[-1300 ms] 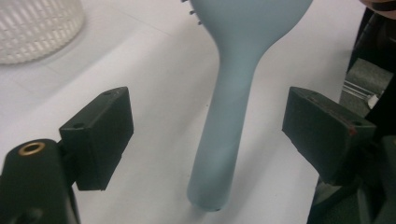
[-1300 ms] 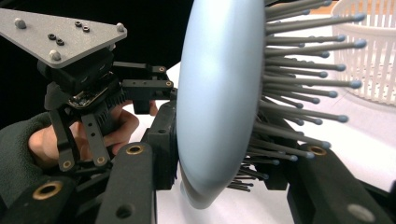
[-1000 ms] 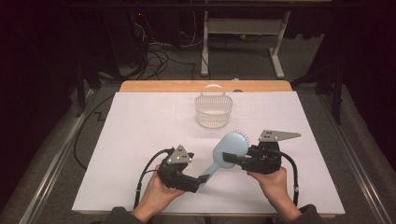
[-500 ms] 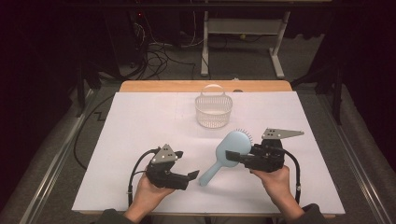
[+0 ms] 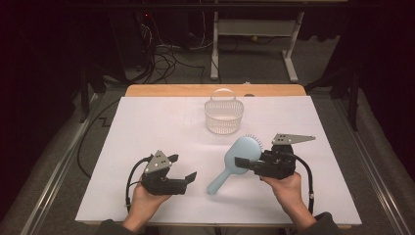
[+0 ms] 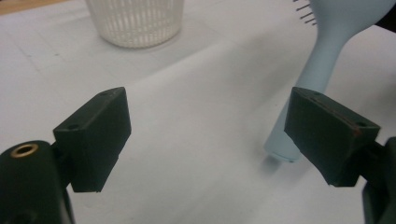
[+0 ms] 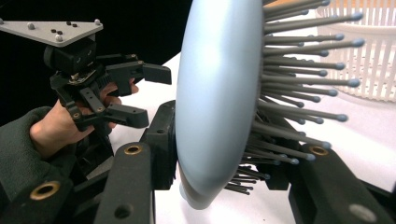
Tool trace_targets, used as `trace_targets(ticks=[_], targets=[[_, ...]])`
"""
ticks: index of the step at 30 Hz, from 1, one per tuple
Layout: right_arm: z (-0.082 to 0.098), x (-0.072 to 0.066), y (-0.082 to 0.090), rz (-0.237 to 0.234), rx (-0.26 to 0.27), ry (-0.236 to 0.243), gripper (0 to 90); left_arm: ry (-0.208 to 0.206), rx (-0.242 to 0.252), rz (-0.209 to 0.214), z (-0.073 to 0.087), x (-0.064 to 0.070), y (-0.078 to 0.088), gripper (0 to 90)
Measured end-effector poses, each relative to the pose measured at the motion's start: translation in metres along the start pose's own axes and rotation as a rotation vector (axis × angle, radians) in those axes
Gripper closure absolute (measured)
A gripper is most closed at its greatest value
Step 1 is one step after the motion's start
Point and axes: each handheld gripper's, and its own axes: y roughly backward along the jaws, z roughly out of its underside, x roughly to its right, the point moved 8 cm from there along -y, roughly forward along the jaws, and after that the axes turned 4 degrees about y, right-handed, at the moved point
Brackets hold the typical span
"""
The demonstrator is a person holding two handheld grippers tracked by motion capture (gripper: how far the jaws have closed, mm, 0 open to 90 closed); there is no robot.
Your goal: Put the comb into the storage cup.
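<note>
A light blue hairbrush (image 5: 234,160) is held at its head by my right gripper (image 5: 243,163), which is shut on it. Its handle slants down to the white table at the near middle. In the right gripper view the brush head (image 7: 217,93) stands on edge between the jaws, bristles (image 7: 299,84) pointing right. My left gripper (image 5: 187,179) is open and holds nothing, a little left of the handle's tip. From the left gripper view, the handle (image 6: 308,93) reaches the table just behind the right-hand jaw. A white slatted basket (image 5: 224,113) stands farther back.
The white sheet (image 5: 147,127) covers the table up to a wooden strip (image 5: 195,90) at the far edge. Dark floor, cables and a desk frame (image 5: 254,44) lie beyond. The basket (image 6: 135,21) is up front-left in the left gripper view.
My left gripper has let go of the brush handle, opened, and drawn back to the left and nearer the person. The right gripper keeps the brush head, almost unmoved.
</note>
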Motion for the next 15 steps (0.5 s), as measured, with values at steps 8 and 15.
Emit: trace_targets(ticks=[8, 15], targets=[[0.001, 0.0, 0.0, 0.003, -0.008, -0.003, 56.4, 0.017, 0.04, -0.023, 0.002, -0.01, 0.014, 14.0], [0.0, 0.002, 0.002, 0.007, -0.019, -0.009, 56.0, 0.016, 0.045, -0.05, 0.006, -0.022, 0.025, 14.1]])
